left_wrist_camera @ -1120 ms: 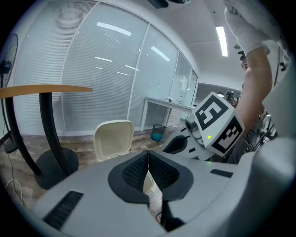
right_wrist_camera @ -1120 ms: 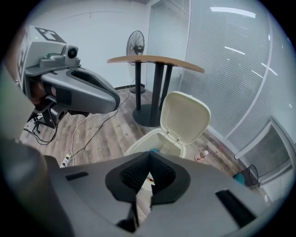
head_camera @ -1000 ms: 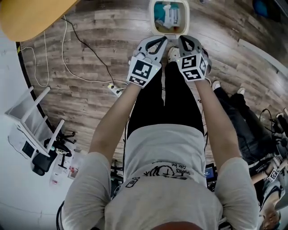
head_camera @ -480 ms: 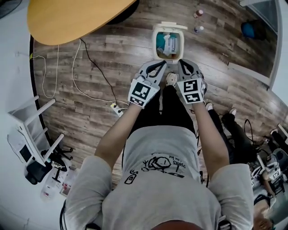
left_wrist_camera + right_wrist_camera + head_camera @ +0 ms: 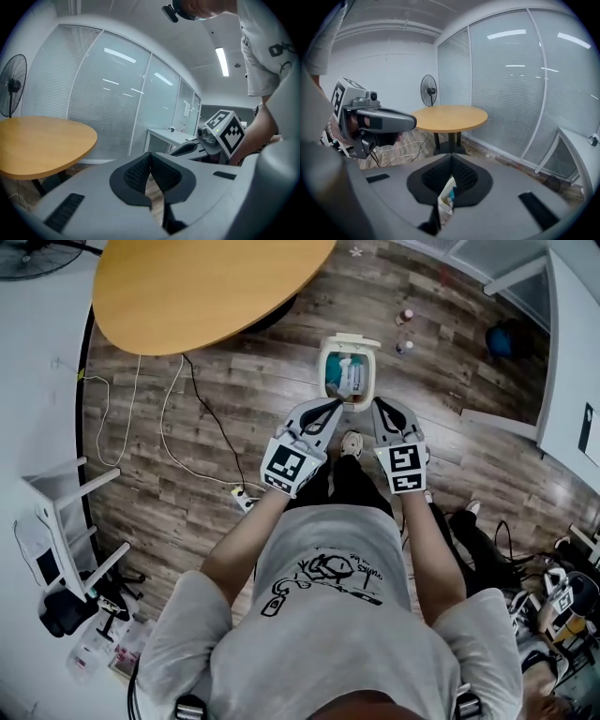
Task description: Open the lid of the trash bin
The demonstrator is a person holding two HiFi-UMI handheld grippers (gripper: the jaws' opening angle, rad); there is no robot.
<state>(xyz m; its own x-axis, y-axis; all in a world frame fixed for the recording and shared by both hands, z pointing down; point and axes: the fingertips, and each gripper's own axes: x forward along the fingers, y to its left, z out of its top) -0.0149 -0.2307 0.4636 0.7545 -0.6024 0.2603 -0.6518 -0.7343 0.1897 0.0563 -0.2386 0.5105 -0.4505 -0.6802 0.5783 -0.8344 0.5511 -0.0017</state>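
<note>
Apparently lid (image 5: 351, 337) already up at far edge of bin (image 5: 325, 371), rubbish showing. Empty, tips together: left hand-held gripper (image 5: 334, 405), right hand-held gripper (image 5: 379, 403), near rim. Keep clear, avoid knocking lid.

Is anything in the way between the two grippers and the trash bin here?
Nothing visible is. The left gripper and right gripper, jaws together and empty, hang just short of the trash bin on the floor. Its lid already stands tipped back, with the contents showing.
</note>
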